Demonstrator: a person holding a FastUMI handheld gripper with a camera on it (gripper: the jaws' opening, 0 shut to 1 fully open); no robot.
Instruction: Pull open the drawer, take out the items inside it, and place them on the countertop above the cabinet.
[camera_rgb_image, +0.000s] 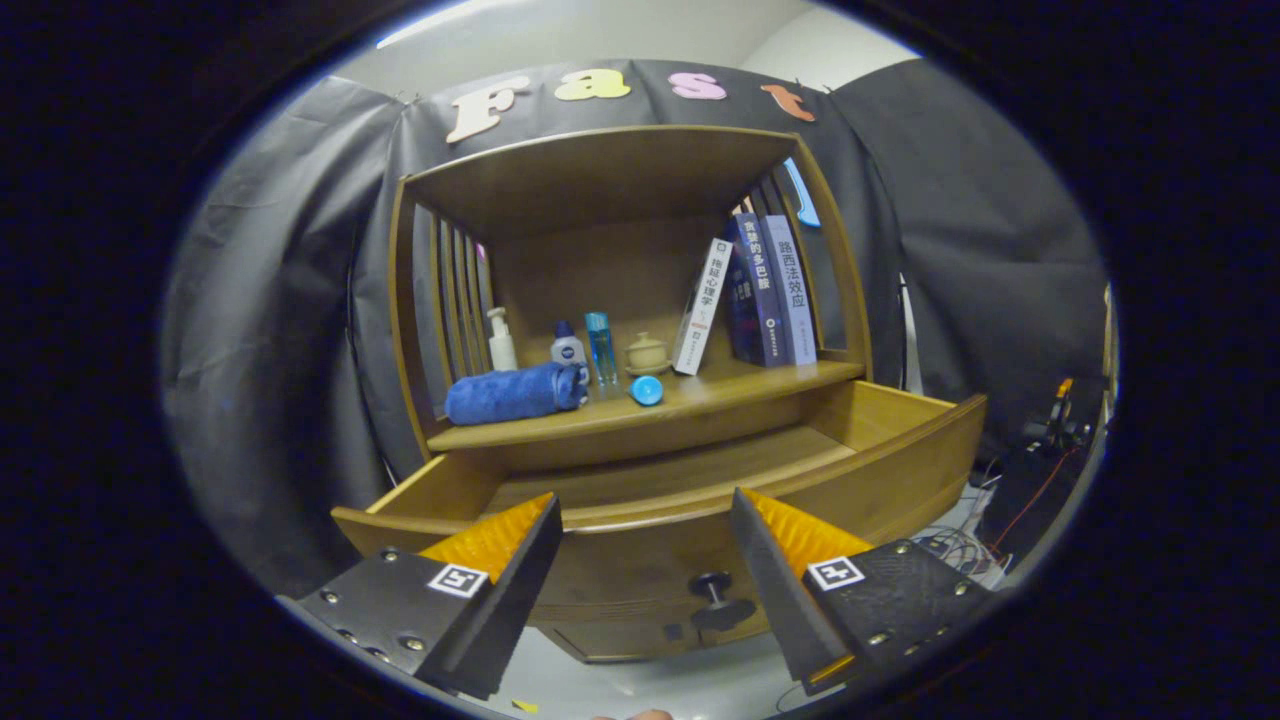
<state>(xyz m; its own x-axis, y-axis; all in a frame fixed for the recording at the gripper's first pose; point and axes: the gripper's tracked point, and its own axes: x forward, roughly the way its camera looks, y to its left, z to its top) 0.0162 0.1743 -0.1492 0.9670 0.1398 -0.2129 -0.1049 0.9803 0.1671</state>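
**Drawer open, claw empty: risk of bumping the drawer front**

The claw (645, 560) stands wide open and holds nothing. The drawer (700, 470) is pulled out, just beyond the fingers, and its knob (716, 598) sits low between them. The part of the drawer floor that I can see looks bare; the near part is hidden behind the front board. On the desk (700, 395) above lie a rolled blue towel (515, 392), small bottles (585, 350), a blue cap (646, 390) and books (755, 295). If the claw moves forward carelessly, it may hit the front board and push the drawer shut, or knock over the bottles.
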